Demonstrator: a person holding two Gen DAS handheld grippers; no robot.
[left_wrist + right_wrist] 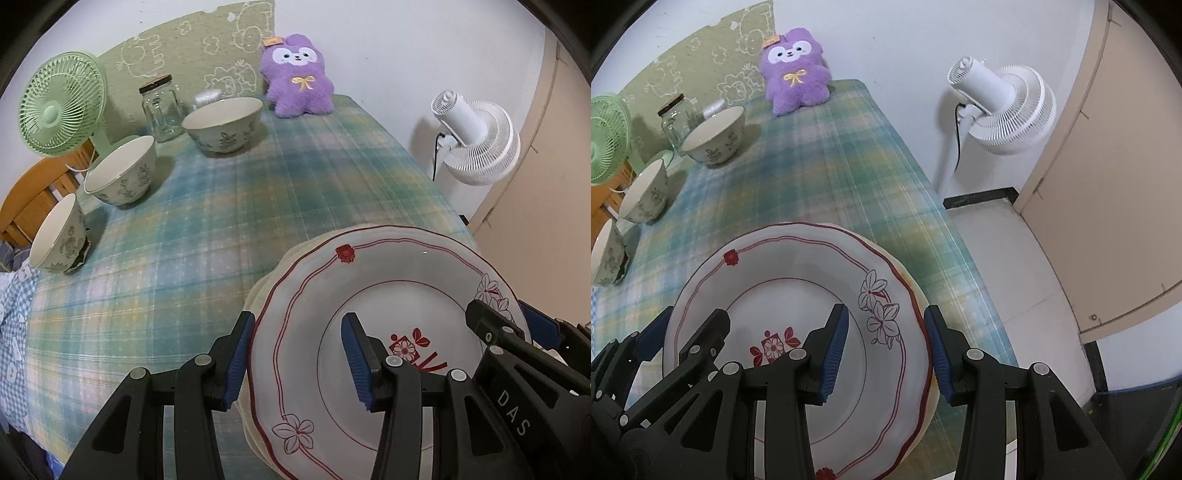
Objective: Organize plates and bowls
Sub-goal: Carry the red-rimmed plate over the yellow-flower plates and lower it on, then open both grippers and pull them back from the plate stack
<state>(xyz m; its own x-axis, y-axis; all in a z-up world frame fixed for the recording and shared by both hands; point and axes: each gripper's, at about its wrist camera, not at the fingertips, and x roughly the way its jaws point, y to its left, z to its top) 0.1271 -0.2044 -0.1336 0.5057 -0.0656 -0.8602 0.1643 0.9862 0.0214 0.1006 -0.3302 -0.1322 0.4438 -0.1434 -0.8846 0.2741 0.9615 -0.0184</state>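
The jaws of the left gripper (295, 354) straddle the left rim of a white plate (388, 295) with red scalloped lines and flower prints, one blue pad outside the edge and one over the plate's well; whether the pads actually press the rim cannot be told. The jaws of the right gripper (886, 347) straddle the opposite, right rim of the same plate (798, 273) in the same way, and again contact cannot be told. The plate sits on top of at least one cream-coloured plate (258, 291) whose edge peeks out beneath it, at the near right part of the tabletop (207, 206), which is covered in a blue-green plaid cloth. The stack lies close to the tabletop's right edge, beyond which pale floor tiles (1015, 258) and a white standing fan (1008, 107) appear. Three floral bowls run along the left edge: the nearest bowl (59, 236) tilted on its side at the corner, the middle bowl (122, 170) upright, and the far bowl (223, 123) upright, farther in. A glass jar (160, 107) with a dark lid stands just behind them, beside a green desk fan (61, 105). A purple plush toy (297, 75) leans at the far edge against the wall. The middle of the cloth, between bowls and plates, is a broad open stretch.
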